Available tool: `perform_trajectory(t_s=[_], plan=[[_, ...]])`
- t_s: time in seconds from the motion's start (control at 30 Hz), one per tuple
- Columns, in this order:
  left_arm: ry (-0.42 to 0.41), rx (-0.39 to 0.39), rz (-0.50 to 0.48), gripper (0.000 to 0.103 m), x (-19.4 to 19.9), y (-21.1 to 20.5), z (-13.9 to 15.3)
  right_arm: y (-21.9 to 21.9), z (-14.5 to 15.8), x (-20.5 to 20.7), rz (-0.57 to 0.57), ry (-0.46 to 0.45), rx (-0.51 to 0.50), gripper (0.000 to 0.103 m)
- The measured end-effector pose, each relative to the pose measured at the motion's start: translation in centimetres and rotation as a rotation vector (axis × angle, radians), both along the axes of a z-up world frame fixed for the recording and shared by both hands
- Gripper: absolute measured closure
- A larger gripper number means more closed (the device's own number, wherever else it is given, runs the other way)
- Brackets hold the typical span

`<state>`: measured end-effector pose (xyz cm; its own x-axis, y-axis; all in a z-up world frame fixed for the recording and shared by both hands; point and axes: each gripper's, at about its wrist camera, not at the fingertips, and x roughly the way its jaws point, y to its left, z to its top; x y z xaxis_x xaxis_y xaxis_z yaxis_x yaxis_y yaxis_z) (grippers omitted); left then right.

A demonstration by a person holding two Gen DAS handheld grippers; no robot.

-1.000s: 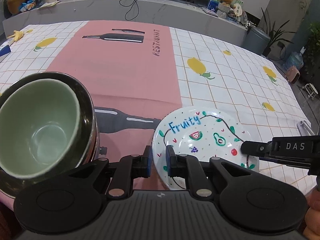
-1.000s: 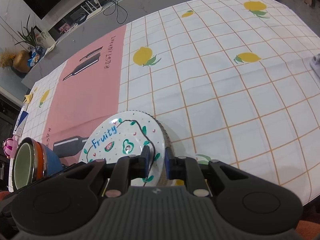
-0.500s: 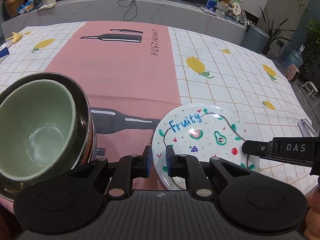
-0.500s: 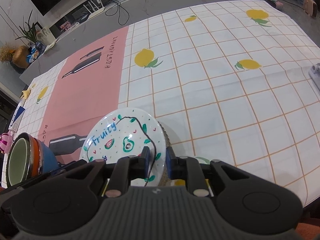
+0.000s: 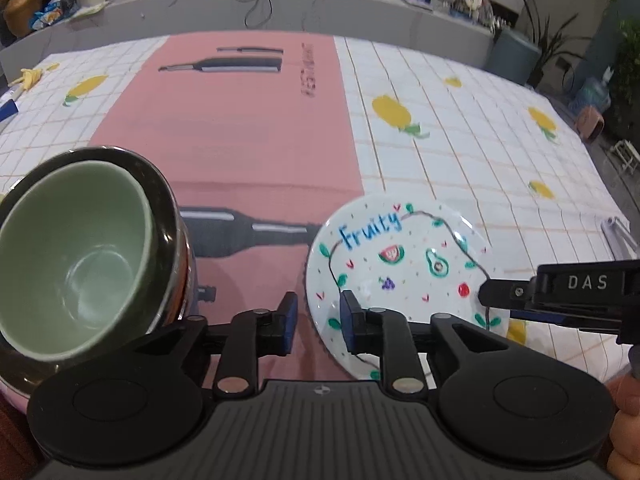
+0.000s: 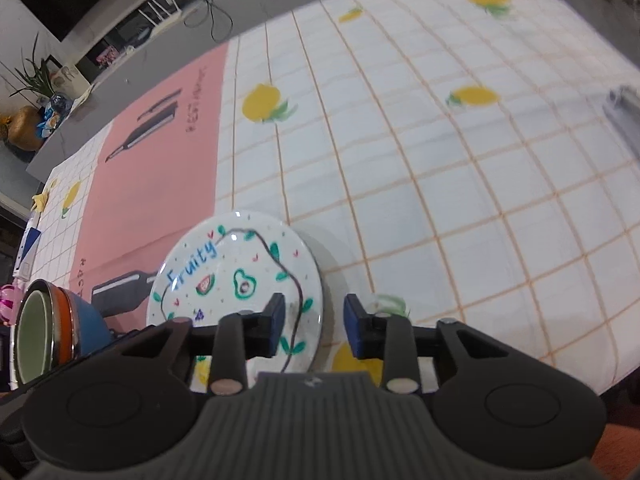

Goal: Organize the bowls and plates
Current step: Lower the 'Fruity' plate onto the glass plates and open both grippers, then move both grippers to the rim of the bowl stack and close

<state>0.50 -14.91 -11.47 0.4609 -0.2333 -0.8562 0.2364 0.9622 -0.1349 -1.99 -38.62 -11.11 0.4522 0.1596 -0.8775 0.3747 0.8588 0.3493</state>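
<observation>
Between my two grippers sits the plate (image 5: 404, 276), flat on the tablecloth (image 5: 248, 128) at the near edge of the table. My left gripper (image 5: 316, 322) straddles the plate's left rim and my right gripper (image 6: 314, 328) straddles its right rim, one on each side, which I take to be a two-handed hold meant to keep the plate level.

Both sets of jaws are opening now. On the left, the rim runs through the gap, with one finger over the plate and the other outside it; I see space beside each pad, so nothing is clamped. On the right it is the same: one finger hangs over the painted face, the other over the cloth, and the rim passes between them without either pad pressing on it. From the left camera I see the right gripper reaching in over the plate's far side.

Left of my left gripper, close by, stands the stack of bowls (image 5: 76, 256): a green one nested in a dark one, already gathered.

The plate looks set down where it belongs, so I judge this to be the release.
</observation>
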Motion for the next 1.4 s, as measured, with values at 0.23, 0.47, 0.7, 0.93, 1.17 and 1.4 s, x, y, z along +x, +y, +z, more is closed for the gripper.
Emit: perform_trajectory(t_s=[0.23, 0.47, 0.7, 0.93, 1.17, 1.4], plan=[[0.049, -0.022, 0.000, 0.074, 0.2, -0.3, -0.3, 0.2, -0.8, 0.3, 0.035, 0.040, 0.070, 0.069], [0.053, -0.039, 0.010, 0.076, 0.6, -0.2, -0.3, 0.0, -1.1, 0.4, 0.035, 0.048, 0.099, 0.069], [0.047, -0.033, 0.009, 0.076, 1.0, -0.6, -0.3, -0.2, -0.9, 0.5, 0.014, 0.032, 0.094, 0.068], [-0.017, 0.019, -0.068, 0.066, 0.3, -0.5, 1.9, 0.6, 0.7, -0.3, 0.019, -0.056, 0.001, 0.052], [-0.156, 0.005, -0.174, 0.054, -1.4, 1.1, 7.1, 2.4, 3.0, -1.4, 0.015, -0.108, -0.142, 0.052], [-0.201, -0.091, -0.180, 0.047, -1.3, 4.9, 10.9, 4.7, 5.5, -2.1, 0.012, -0.140, -0.039, 0.039]])
